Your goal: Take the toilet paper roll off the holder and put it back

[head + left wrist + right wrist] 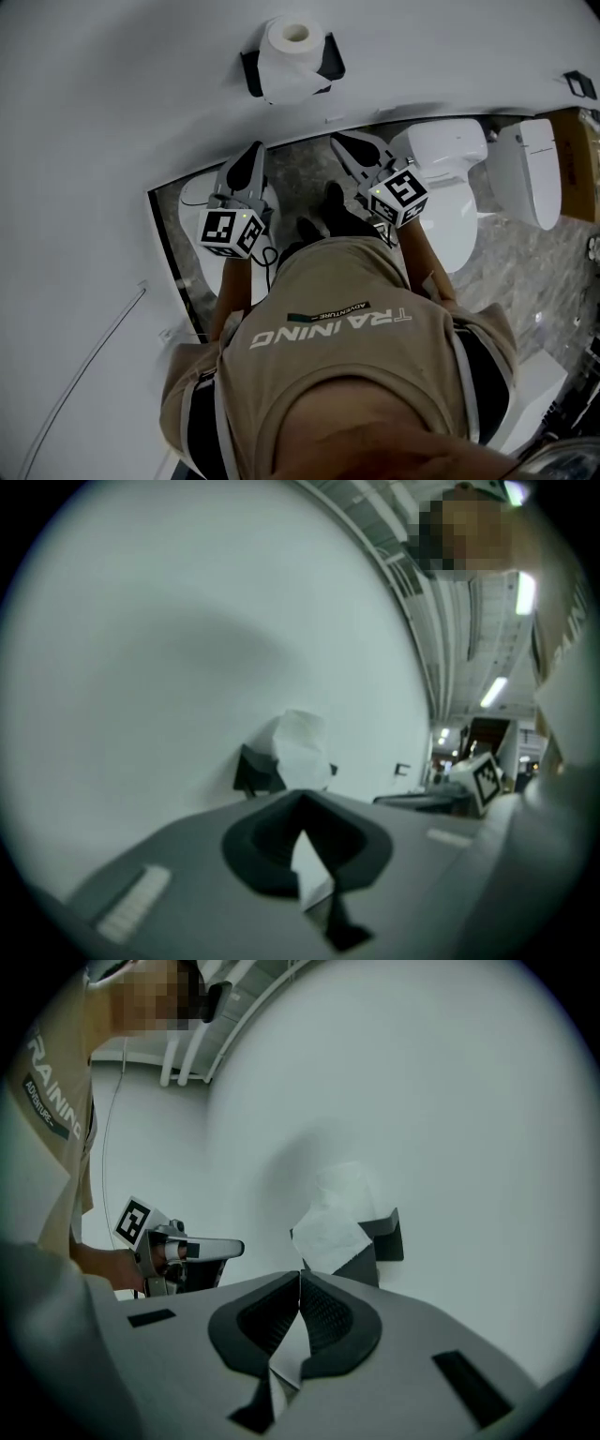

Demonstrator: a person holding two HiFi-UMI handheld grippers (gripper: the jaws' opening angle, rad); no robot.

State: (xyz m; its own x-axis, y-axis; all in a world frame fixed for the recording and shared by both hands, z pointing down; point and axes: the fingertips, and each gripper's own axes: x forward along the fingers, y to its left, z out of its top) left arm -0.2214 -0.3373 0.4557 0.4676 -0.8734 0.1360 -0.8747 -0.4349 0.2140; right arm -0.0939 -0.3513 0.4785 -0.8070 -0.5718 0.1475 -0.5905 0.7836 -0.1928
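While the toilet paper roll (292, 54) sits on its black holder (249, 73) on the white wall (112, 112), both tools are near it but not touching it.

The left tool (254, 152) and the right tool (339, 142) point toward the roll, one to each side of it. Each has its jaws clenched together with nothing between them. A loose sheet hangs down the roll's front. Past the wall's lower edge are a marbled floor (525, 262) and white toilets (450, 178). The person wears a tan shirt (328, 375).
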